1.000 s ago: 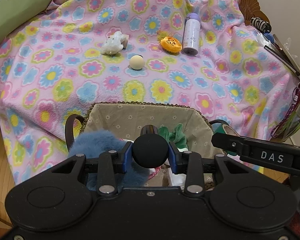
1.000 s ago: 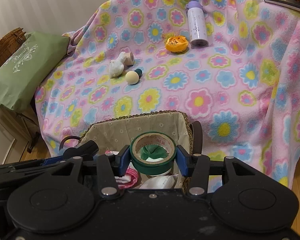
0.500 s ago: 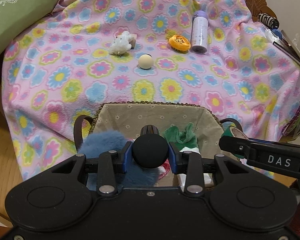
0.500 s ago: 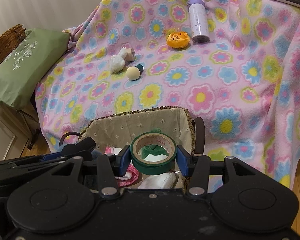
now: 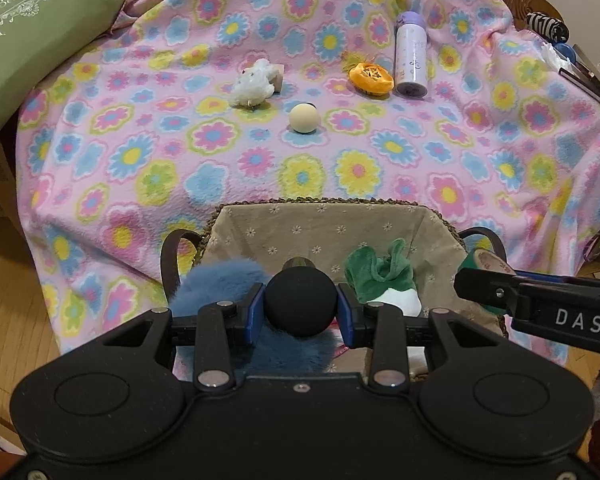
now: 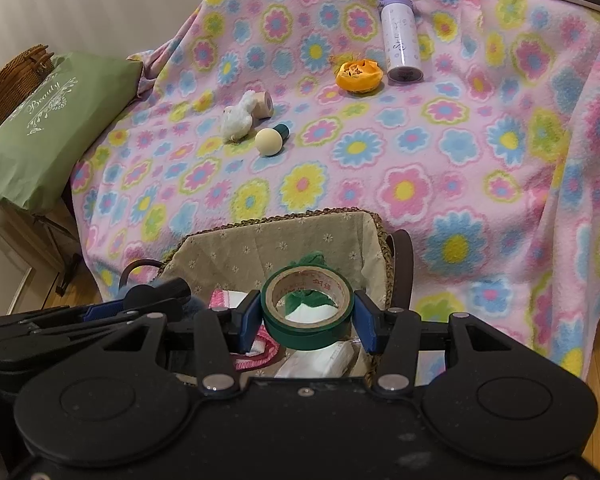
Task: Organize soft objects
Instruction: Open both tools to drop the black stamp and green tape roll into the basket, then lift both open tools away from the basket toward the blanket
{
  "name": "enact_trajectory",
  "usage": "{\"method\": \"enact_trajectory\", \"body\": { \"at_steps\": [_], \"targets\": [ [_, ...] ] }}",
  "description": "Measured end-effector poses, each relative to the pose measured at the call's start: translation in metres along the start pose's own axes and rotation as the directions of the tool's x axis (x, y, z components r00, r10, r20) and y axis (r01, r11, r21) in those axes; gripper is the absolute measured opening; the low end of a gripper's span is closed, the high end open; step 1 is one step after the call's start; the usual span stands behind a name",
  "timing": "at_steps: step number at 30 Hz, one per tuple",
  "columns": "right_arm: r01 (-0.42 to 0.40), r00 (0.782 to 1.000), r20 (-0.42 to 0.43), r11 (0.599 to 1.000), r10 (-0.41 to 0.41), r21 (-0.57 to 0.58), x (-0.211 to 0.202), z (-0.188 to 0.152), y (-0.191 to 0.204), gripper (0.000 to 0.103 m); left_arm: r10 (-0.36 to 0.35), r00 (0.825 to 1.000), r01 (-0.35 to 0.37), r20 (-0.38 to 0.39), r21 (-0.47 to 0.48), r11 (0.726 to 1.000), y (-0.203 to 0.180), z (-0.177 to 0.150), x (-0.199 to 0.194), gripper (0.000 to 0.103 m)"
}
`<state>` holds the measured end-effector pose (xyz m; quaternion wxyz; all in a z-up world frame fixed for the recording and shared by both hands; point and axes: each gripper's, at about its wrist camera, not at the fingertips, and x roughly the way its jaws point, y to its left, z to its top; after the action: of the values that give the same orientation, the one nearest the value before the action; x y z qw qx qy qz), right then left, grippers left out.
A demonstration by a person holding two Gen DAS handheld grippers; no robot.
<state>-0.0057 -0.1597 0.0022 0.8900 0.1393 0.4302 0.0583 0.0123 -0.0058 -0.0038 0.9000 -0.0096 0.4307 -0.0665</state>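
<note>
- While both tools hover over the lined basket (image 5: 320, 228), each is pinching something: the left gripper (image 5: 300, 312) has its blue pads pressed on a black ball (image 5: 300, 304) that tops a short stick; the right gripper (image 6: 306, 316) is clamped across a green tape roll (image 6: 307, 308).
- Handling, judged: black ball looks slightly yielding and light, and being round it could slip out if the pinch loosens. Tape roll is a stiff ring, light, smooth on its sides; holding across the outer rim, as now, seems sound.
- Basket contents: blue fluffy piece (image 5: 220, 280) at left, green-and-white plush (image 5: 380, 276) at right, pink-edged cloth (image 6: 256, 350) and a white packet (image 6: 324, 360) lower down. All soft and compressible; they should give under a dropped item.
- Remaining on the flowered blanket (image 5: 140, 140), well apart from the basket: white fluffy toy (image 5: 254, 84) touching a small beige roll (image 6: 262, 102), cream ball (image 5: 304, 118) on a teal stem, orange flower (image 5: 370, 78) just beside a purple bottle (image 5: 410, 56) lying down.
- Obstructions: the two grippers crowd each other over the basket opening; dark basket handles (image 6: 404, 268) stand at each end. Green cushion (image 5: 32, 40) is at far left, out of the way.
</note>
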Motion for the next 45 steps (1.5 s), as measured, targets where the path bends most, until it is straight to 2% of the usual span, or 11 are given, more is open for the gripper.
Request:
{"method": "enact_trajectory", "body": {
  "at_steps": [6,9,10,18,21,29,33,40,45],
  "targets": [
    [-0.002,1.0,0.005,1.0,0.002,-0.006,-0.0008,-0.0004,0.0007,0.049,0.003,1.0,-0.003,0.007,0.006,1.0,0.0006,-0.0004,-0.0009,0.04],
    [0.0,1.0,0.003,1.0,0.0,-0.002,-0.0009,-0.0003,0.0002,0.051,0.007,1.0,-0.007,0.012,0.002,1.0,0.0015,-0.0003,-0.0021,0.053],
    [0.001,1.0,0.003,1.0,-0.001,-0.001,-0.001,-0.0004,0.0,0.051,0.006,1.0,-0.007,0.015,0.001,1.0,0.0019,-0.0002,-0.0026,0.054],
    [0.002,1.0,0.001,1.0,-0.002,0.002,-0.0013,-0.0006,-0.0001,0.053,0.011,1.0,-0.011,0.018,0.0,1.0,0.0017,-0.0002,-0.0035,0.057],
    [0.002,1.0,0.001,1.0,-0.002,0.001,-0.0013,-0.0005,-0.0002,0.054,0.01,1.0,-0.01,0.019,0.001,1.0,0.0019,-0.0002,-0.0036,0.062],
    [0.001,1.0,0.0,1.0,-0.001,0.001,-0.0012,-0.0006,-0.0002,0.055,0.012,1.0,-0.012,0.019,0.001,1.0,0.0033,-0.0005,-0.0036,0.063],
    [0.002,1.0,-0.001,1.0,-0.002,0.001,-0.0011,-0.0007,-0.0001,0.056,0.019,1.0,-0.019,0.021,-0.001,1.0,0.0052,-0.0013,-0.0034,0.07],
    [0.002,1.0,-0.001,1.0,-0.002,0.001,-0.0009,-0.0008,0.0,0.058,0.028,0.999,-0.028,0.025,-0.003,1.0,0.0055,-0.0021,-0.0035,0.072],
    [0.004,1.0,-0.001,1.0,-0.004,0.001,-0.0004,-0.0006,-0.001,0.062,0.038,0.999,-0.038,0.034,-0.007,0.999,0.0048,-0.0018,-0.0048,0.074]
  ]
}}
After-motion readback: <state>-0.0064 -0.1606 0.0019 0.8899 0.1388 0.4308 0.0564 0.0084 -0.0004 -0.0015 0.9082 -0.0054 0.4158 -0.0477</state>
